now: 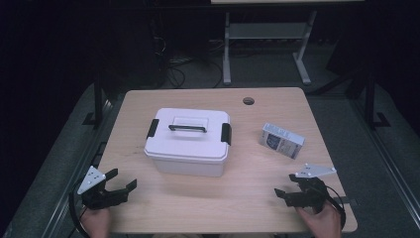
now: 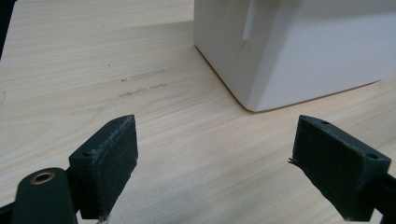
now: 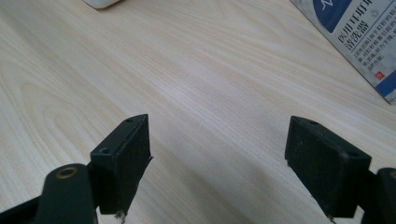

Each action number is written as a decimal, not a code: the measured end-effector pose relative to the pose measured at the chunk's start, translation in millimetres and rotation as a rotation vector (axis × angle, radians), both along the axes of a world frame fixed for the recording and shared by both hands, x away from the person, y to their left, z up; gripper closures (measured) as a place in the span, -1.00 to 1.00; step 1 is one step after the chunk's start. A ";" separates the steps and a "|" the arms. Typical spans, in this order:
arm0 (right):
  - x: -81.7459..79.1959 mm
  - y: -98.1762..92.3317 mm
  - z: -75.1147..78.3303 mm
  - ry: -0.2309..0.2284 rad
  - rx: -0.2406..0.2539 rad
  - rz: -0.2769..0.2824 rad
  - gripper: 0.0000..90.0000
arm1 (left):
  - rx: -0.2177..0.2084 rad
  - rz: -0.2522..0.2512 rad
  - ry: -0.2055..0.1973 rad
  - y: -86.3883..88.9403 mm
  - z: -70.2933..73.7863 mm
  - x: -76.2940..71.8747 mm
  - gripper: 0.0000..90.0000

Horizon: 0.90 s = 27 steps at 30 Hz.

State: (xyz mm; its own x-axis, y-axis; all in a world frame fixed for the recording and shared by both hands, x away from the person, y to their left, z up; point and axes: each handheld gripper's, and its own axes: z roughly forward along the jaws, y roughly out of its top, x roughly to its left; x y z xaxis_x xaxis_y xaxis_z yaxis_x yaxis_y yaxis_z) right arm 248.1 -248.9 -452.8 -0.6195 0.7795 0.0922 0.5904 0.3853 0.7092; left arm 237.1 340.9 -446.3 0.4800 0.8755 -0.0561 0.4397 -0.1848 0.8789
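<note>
While I held both tools low at the near edge, I logged these readings:
Left gripper [image 1: 124, 179]: near left corner of the table [image 1: 257, 198]; jaws stood apart, nothing between them.
Right gripper [image 1: 287, 184]: near right corner; jaws stood wide apart over bare wood.
White storage box [image 1: 188, 142]: mid-table, lid on, handle flat, black latches at both ends.
Small carton [image 1: 281, 140]: toward the right edge, just beyond my right gripper, apart from the box.

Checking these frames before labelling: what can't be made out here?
- White lidded box: contents hidden by its shut lid, high view; top cut off by the frame edge, left gripper view.
- Small blue-and-white carton: print too small, high view; cut off at the edge, right gripper view.
</note>
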 end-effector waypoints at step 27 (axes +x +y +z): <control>0.6 20.5 27.6 0.106 -0.063 0.208 -0.59 | 0.000 -0.001 -0.007 -0.3 -1.7 -1.4 -0.71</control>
State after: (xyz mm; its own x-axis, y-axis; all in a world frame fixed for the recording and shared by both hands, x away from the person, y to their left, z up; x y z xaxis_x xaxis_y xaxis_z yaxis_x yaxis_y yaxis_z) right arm 248.7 -228.4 -425.3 -0.7568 0.6424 0.1205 0.5637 0.5483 0.6178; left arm 235.7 340.6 -448.0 0.4812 0.8750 -0.0528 0.4335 -0.1852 0.8819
